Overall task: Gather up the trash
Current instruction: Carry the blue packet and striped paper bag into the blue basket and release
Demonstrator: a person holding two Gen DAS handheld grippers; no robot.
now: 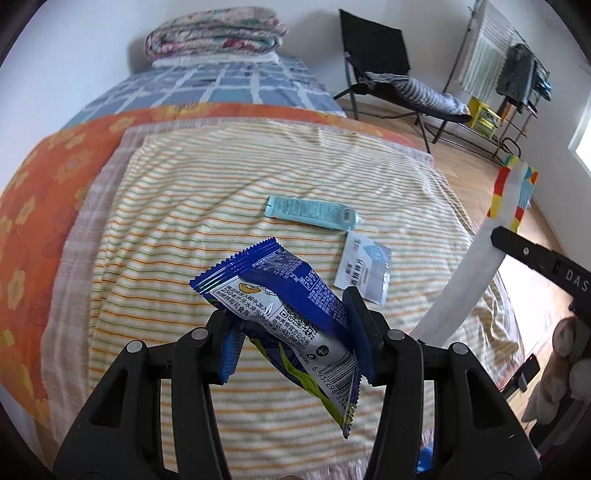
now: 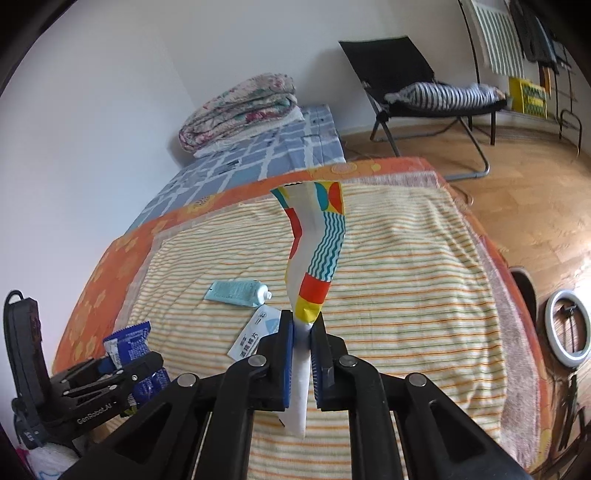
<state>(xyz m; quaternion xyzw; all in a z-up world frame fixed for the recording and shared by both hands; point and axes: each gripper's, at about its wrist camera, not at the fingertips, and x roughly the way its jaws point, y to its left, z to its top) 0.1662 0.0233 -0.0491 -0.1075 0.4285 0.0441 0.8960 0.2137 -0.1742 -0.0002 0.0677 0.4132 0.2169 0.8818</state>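
My left gripper [image 1: 291, 328] is shut on a blue snack wrapper [image 1: 284, 295], held above the striped blanket; it also shows at the lower left of the right wrist view as the left gripper [image 2: 110, 373] with the blue wrapper [image 2: 127, 341]. My right gripper [image 2: 303, 350] is shut on a long white wrapper with colourful patterns [image 2: 317, 251], which sticks up from the pads. That colourful wrapper [image 1: 476, 258] crosses the right side of the left wrist view. On the blanket lie a light blue tube [image 1: 312, 213] [image 2: 238, 292] and a white sachet [image 1: 364, 271] [image 2: 255, 334].
The bed carries a striped blanket [image 1: 221, 206], an orange floral cover [image 1: 44, 173] and a folded quilt [image 1: 216, 33] at the far end. A black folding chair [image 2: 417, 85] with striped cloth stands on the wooden floor. A ring light [image 2: 567, 332] sits at right.
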